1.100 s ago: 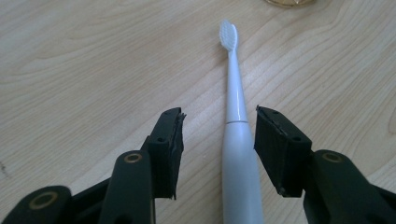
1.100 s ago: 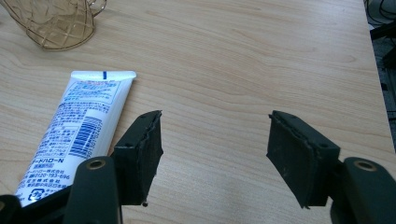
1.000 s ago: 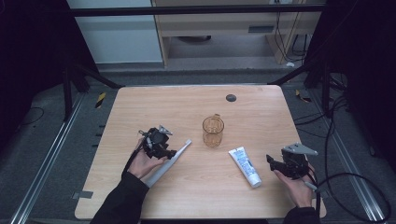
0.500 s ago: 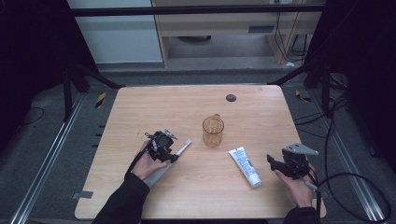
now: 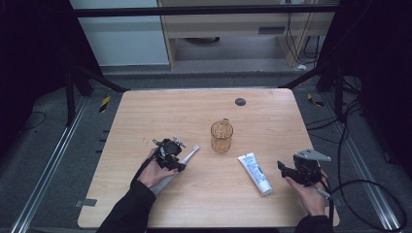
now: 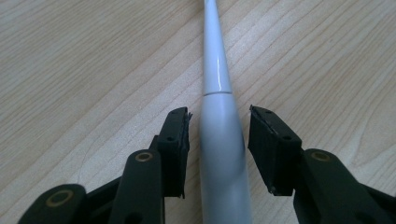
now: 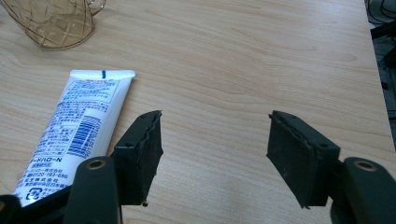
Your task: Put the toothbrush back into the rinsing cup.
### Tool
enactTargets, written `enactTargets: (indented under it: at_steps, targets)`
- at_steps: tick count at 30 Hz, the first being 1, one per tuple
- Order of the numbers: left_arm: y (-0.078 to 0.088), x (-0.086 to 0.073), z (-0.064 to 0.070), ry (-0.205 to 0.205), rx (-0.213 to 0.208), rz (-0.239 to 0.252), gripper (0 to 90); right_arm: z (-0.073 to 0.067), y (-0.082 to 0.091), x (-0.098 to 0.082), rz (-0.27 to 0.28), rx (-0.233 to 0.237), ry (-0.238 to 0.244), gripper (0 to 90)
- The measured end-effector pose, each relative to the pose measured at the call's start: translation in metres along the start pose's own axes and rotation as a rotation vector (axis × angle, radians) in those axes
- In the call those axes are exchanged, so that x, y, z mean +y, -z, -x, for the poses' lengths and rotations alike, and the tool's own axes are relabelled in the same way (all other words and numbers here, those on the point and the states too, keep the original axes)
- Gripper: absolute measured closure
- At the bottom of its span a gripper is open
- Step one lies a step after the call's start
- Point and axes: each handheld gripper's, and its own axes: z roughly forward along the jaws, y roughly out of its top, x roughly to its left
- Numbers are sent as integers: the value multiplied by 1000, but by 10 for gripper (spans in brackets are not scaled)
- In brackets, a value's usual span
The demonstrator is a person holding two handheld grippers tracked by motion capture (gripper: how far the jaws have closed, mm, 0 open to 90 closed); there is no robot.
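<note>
- My left fingers [image 6: 219, 140] have just been closing around the electric toothbrush [image 6: 219, 121]; a small gap is left on each side, so the grip is not yet made.
- The lifting is left to do.
- The toothbrush is white, smooth and slim, lying flat on the counter [image 5: 194, 111], near left.
- My right fingers [image 7: 215, 154] stand open and empty, beside the toothpaste tube [image 7: 74, 126].

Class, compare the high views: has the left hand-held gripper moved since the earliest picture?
Yes. The left hand-held gripper has slid slightly toward the cup, jaws just closing around the toothbrush.
</note>
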Motion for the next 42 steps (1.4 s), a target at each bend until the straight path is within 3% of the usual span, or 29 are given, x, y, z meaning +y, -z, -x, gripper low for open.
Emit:
enactTargets:
  at_steps: [16,26,32,36,42]
  targets:
    - [-4,-3,0,11,-22,-23,661,0,0,0,-3,1,4,351]
    - [-4,-4,-2,28,-34,-19,670,0,0,0,-3,-1,4,351]
    - [6,-6,-6,49,-38,18,671,0,0,0,-6,-2,3,351]
    - [12,-6,-6,44,-36,33,672,0,0,0,-7,0,-4,351]
    - [27,-7,-4,37,-30,92,673,1,0,0,-8,-1,-5,351]
